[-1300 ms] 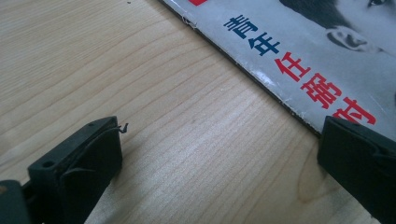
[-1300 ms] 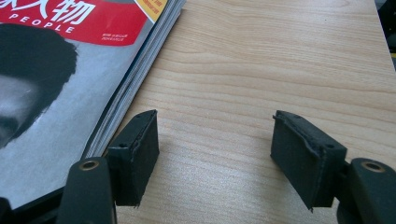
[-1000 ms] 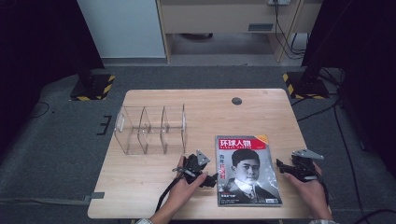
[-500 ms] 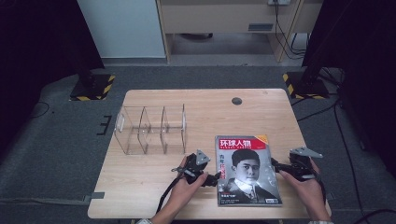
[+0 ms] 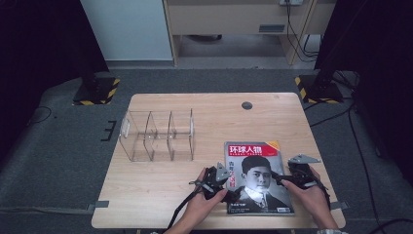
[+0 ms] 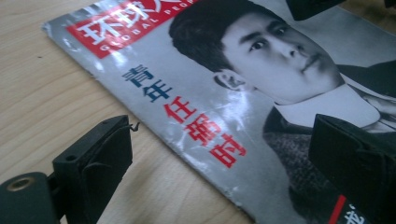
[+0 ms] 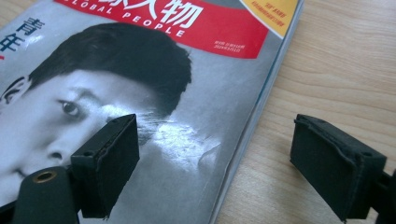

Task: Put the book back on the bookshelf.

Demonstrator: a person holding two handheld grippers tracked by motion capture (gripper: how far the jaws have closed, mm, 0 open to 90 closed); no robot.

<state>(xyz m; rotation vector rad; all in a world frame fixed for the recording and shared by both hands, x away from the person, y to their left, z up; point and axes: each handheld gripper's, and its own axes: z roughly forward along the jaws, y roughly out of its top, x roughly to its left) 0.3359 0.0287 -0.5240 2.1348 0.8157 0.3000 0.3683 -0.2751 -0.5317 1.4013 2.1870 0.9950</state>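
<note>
On your table (image 5: 160, 187) the magazine (image 5: 258, 178) lies flat, your left gripper (image 5: 220, 181) and right gripper (image 5: 287, 176) both spread wide, straddling its side edges.

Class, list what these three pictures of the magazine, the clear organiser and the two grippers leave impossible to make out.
- Magazine: small print at its foot is too small in the high view; its lower part is cut off in both gripper views.
- Left gripper: the jaw tips blur into the cover in the high view.
- Right gripper: its body is cut off by the bottom edge.
- Clear organiser: whether anything lies inside is hard to tell through the glare.
</note>
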